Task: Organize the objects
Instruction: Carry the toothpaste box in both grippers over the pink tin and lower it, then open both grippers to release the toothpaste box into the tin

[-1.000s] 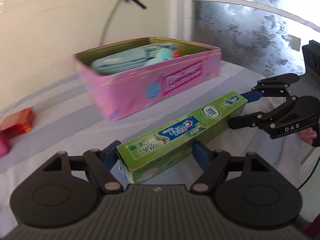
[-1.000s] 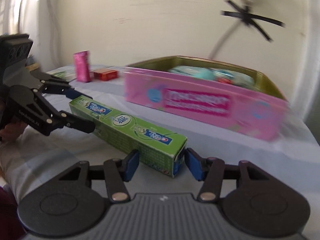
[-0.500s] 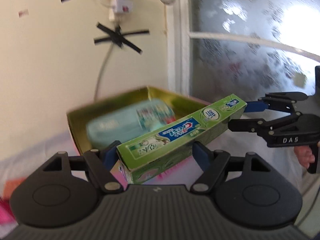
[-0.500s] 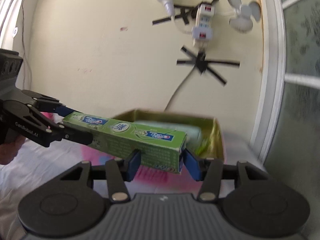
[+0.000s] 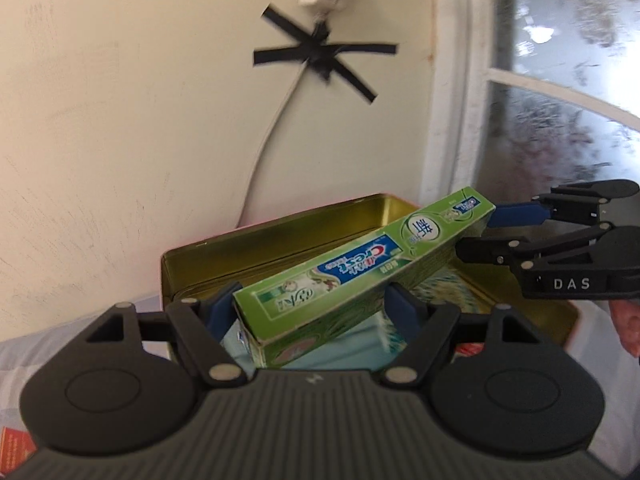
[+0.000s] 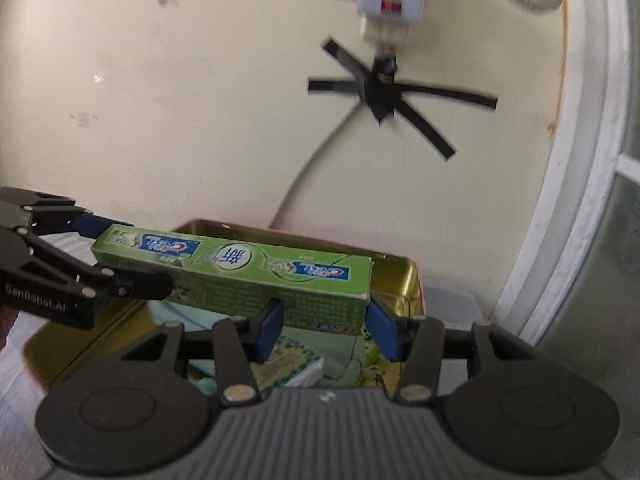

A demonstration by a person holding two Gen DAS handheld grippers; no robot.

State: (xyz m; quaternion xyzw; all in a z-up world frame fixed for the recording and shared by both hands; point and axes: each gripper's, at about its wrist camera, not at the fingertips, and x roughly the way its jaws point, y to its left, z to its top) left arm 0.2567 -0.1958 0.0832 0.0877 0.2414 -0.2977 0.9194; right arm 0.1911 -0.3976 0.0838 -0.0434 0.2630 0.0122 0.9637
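Note:
A green toothpaste box (image 5: 360,272) hangs level in the air, carried at both ends. My left gripper (image 5: 310,308) is shut on its near end in the left wrist view. My right gripper (image 6: 326,326) is shut on the other end (image 6: 320,280), blue pads pressing its sides. Each gripper shows in the other's view: the right gripper (image 5: 480,234) at right, the left gripper (image 6: 120,256) at left. Below the toothpaste box sits an open tin (image 5: 280,224) with a gold inside, holding a teal packet (image 5: 352,344) and a green-and-white packet (image 6: 296,364).
The tin (image 6: 396,280) stands close to a cream wall, where black tape (image 5: 320,56) holds a cable and a power strip (image 6: 390,0). A white window frame (image 5: 452,120) rises at right. A red packet (image 5: 12,444) lies on the striped cloth (image 5: 60,344). A hand (image 5: 628,324) shows at the right edge.
Both grippers lifted the toothpaste box off the cloth and carried it toward the wall, over the open tin. The tin's pink outside has dropped out of view.

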